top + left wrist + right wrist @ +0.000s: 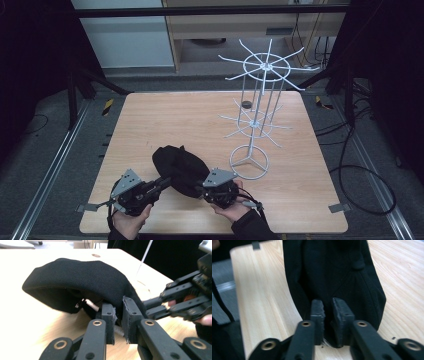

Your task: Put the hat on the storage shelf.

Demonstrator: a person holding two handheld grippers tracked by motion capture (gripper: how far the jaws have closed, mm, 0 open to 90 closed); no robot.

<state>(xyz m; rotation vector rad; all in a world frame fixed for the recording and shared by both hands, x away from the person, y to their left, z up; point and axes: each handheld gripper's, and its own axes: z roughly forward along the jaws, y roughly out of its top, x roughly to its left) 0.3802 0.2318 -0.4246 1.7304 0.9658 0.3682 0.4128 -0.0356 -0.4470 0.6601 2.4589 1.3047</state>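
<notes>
While two hands are working at the near edge of the table (150, 115), a black cap (181, 169) is sitting between them, and each hand is holding a gripper.

The left gripper (161, 183) is reaching in from the left side. In the left gripper view, its fingers (108, 315) are pinching the edge of the cap (82, 280), with only a thin bit of cloth between them. The cap is looking puffed up and lifted on one side, so you can see the dark hollow under it. Holding it by the edge like this is probably keeping it open and in shape.

The right gripper (204, 190) is coming in from the right side. In the right gripper view, its fingers (318, 311) are standing close together around the cap's black cloth (332, 272). A small gap is showing between them, and I cannot tell if they are squeezing the cloth or just letting go of it.

With one gripper on each side, the cap is being kept steady, so it is not flopping down flat on the wood.

Farther away, on the right part of the table, a white wire rack (257, 115) is standing up tall, with thin arms sticking out like spokes. It looks like a place for hanging things, so the cap may be going there. A small dark round thing (246, 104) is lying on the table near the rack. The rack is well apart from the cap, so the hands have a way to carry it.
</notes>
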